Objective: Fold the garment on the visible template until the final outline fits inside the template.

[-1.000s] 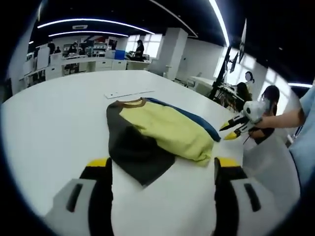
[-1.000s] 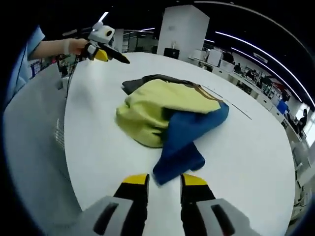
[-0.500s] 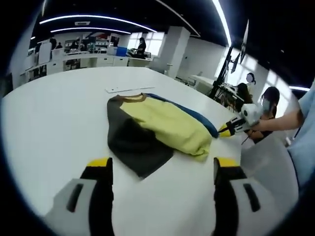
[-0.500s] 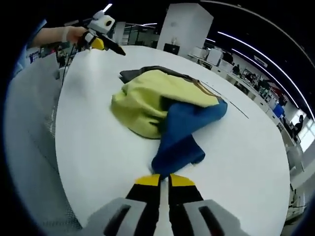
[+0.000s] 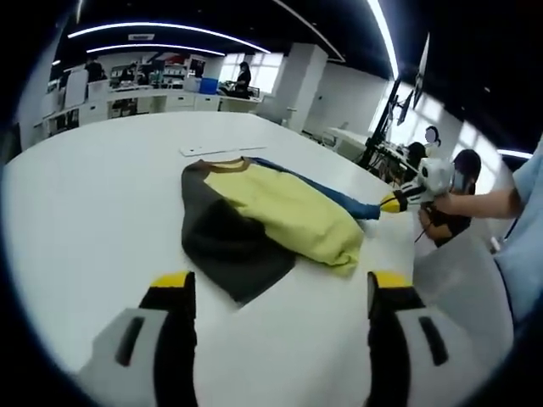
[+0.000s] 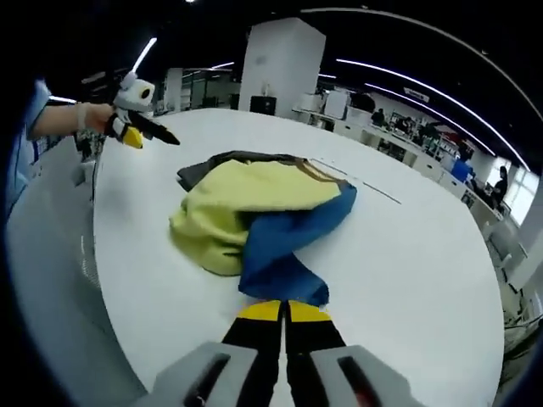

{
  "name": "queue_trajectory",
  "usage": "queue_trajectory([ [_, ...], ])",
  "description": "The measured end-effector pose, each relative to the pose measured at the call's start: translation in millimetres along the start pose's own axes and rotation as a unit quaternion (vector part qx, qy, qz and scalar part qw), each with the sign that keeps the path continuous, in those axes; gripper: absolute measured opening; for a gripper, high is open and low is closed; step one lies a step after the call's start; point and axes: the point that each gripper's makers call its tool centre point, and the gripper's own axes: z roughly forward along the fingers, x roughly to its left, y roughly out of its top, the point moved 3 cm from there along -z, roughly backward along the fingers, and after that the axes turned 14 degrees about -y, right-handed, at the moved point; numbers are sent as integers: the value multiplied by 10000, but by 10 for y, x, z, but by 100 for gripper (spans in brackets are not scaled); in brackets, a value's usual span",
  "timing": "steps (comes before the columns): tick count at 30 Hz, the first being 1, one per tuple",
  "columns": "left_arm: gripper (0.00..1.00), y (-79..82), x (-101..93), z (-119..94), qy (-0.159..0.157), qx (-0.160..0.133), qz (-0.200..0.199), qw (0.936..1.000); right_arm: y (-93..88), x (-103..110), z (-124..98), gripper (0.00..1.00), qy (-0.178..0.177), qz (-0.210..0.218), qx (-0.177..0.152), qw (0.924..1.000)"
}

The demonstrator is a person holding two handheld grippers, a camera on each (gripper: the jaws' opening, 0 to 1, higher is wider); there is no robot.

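Table: a broad round white table (image 5: pixel 76 212) with a bare, glossy top; its curved edge runs along the near side in the right gripper view (image 6: pixel 424 280).
Strip: a thin pale strip (image 5: pixel 212 150) lies flat near the tabletop's far edge.
Pillar: a wide white pillar (image 6: pixel 282 64) rises beyond the table's far edge.
Desks: rows of white desks (image 5: pixel 153 102) with clutter stand in the background.
Ceiling lights: long bright tubes (image 5: pixel 161 30) curve across a dark ceiling.
People: seated people (image 5: pixel 462 182) past the table's right edge; a standing person (image 5: pixel 243 78) far off.
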Motion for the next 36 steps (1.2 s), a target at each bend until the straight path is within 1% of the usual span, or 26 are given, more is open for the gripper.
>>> queue_trajectory([
  [4, 80, -3, 21, 7, 17, 4, -29, 10000, 153, -245, -114, 0, -44, 99, -17, 9999],
  [6, 80, -6, 24, 17, 14, 14, -28, 10000, 211, -330, -175, 0, 64, 259, 36, 9996],
  [8, 80, -7, 29, 31, 2, 12, -50, 10000, 261, -414, -234, 0, 127, 256, 91, 9996],
  [10, 79, -6, 37, 47, 3, 11, -57, 10000, 283, -496, -276, 0, 205, 270, 164, 9993],
  [11, 79, -4, 38, 54, 1, 8, -62, 10000, 283, -522, -288, 0, 282, 345, 212, 9988],
  [12, 79, 1, 40, 64, -3, -3, -70, 10000, 270, -541, -304, 0, 413, 520, 326, 9973],
  [13, 79, 5, 43, 72, -7, -5, -75, 10000, 260, -582, -303, 0, 420, 526, 365, 9971],
  [15, 79, 9, 51, 86, -1, -4, -78, 10000, 188, -632, -316, 0, 487, 594, 614, 9951],
  [16, 79, 10, 52, 88, -1, -6, -83, 10000, 171, -670, -307, 0, 491, 598, 618, 9951],
  [17, 79, 11, 57, 95, -8, -13, -97, 10000, 109, -702, -318, 0, 556, 747, 834, 9922],
  [18, 79, 9, 61, 99, -8, -7, -110, 9999, 87, -698, -327, 0, 609, 803, 922, 9906],
  [19, 79, 8, 70, 101, -3, 0, -110, 9999, 49, -751, -320, 0, 609, 821, 958, 9901],
  [20, 79, 9, 77, 101, 3, -1, -115, 9999, -11, -788, -329, 0, 595, 900, 1132, 9877],
  [21, 79, 13, 90, 100, 11, -18, -132, 9999, -91, -840, -329, 0, 605, 1043, 1379, 9831],
  [22, 79, 17, 97, 99, 19, -31, -137, 9999, -100, -878, -309, 0, 609, 1009, 1328, 9841],
  [23, 79, 25, 109, 98, 33, -46, -141, 9999, -170, -914, -312, 0, 655, 1292, 1605, 9763],
  [24, 79, 31, 119, 96, 44, -57, -149, 9999, -199, -947, -307, 0, 651, 1378, 1679, 9739],
  [25, 79, 43, 134, 93, 70, -83, -158, 9998, -249, -1046, -269, 0, 551, 1317, 1749, 9742],
  [26, 79, 50, 144, 90, 87, -96, -157, 9998, -312, -1094, -264, 0, 538, 1468, 1985, 9676],
  [28, 79, 62, 171, 87, 107, -135, -181, 9997, -374, -1241, -175, 0, 481, 1682, 2082, 9623],
  [29, 79, 61, 187, 87, 118, -137, -196, 9996, -408, -1313, -134, 0, 467, 1865, 2205, 9563],
  [30, 79, 53, 209, 89, 130, -132, -222, 9996, -417, -1375, -96, 0, 420, 1881, 2190, 9565],
  [32, 79, 35, 243, 90, 156, -109, -251, 9995, -456, -1511, -20, 0, 273, 1982, 2315, 9520],
  [33, 79, 32, 250, 89, 164, -108, -260, 9995, -461, -1551, 16, 0, 259, 1984, 2320, 9519],
  [35, 79, 16, 288, 86, 195, -107, -308, 9993, -487, -1634, 76, 0, 156, 2012, 2423, 9490],
  [36, 79, 9, 306, 84, 213, -108, -328, 9992, -485, -1683, 120, 0, 105, 1972, 2430, 9497],
])
